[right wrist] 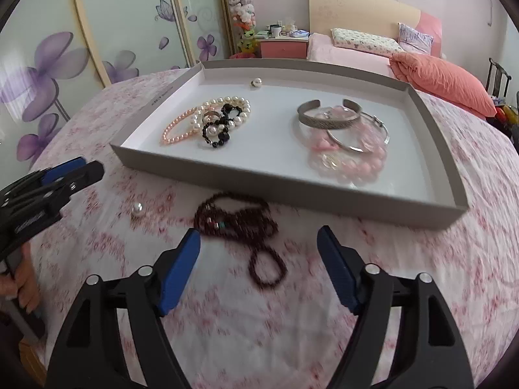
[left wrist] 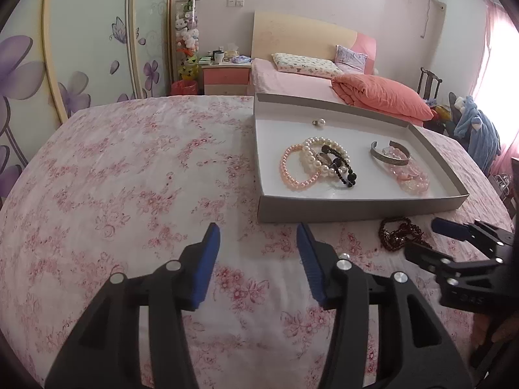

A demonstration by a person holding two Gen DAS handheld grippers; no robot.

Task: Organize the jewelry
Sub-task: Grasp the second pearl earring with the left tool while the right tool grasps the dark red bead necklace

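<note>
Garnet-dark beads blurred before the gaping right gripper — left gripper apart, empty, its finger half-hiding a pearl.

Left wrist cam sits low & close over the flowery cloth, facing the bed, gray tray at right. Right wrist cam looks down nearer the tray. Both share tray, bed & wardrobe.

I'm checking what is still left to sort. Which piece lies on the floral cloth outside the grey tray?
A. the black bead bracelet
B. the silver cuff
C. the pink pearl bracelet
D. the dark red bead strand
D: the dark red bead strand lies on the cloth in front of the grey tray.
</note>
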